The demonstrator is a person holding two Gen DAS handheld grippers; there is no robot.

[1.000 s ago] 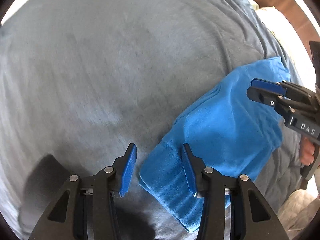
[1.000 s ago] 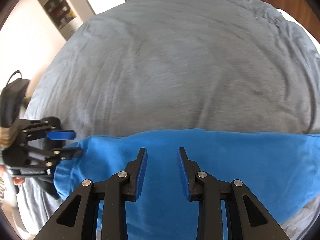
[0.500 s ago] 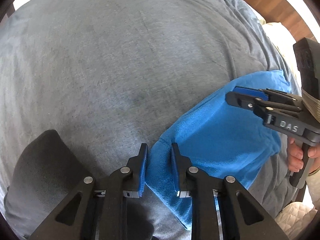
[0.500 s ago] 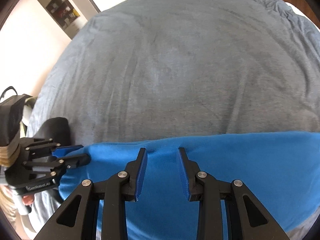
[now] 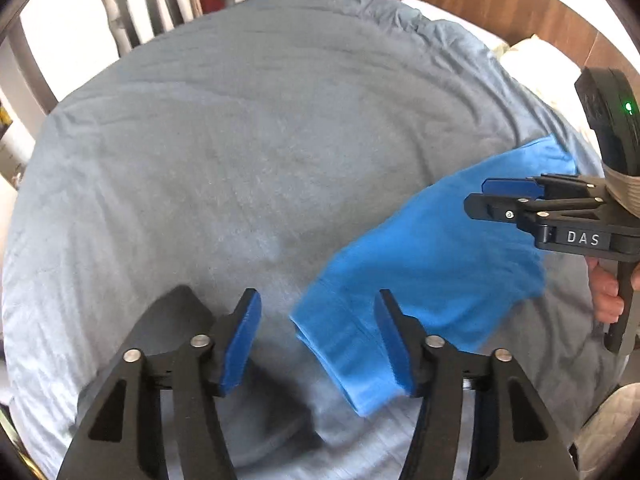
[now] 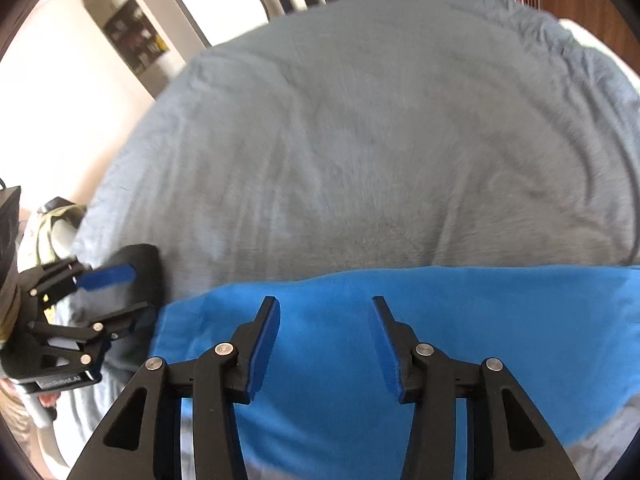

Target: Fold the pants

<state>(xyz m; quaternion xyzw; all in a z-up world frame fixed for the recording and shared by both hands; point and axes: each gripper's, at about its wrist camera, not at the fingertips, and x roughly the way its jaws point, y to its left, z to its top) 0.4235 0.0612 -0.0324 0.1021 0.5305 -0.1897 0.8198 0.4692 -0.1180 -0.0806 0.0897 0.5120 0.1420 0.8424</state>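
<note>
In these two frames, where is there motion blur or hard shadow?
Left wrist view: blue pants smeared at the near end, a dark shadow on the grey blanket under the left gripper. Right wrist view: blanket texture softly blurred, the left gripper's blue pad streaked, windows blown out, edges bent by the fisheye.

"DAS" in white — on the right hand-held gripper point(image 5: 486, 200) body.
</note>
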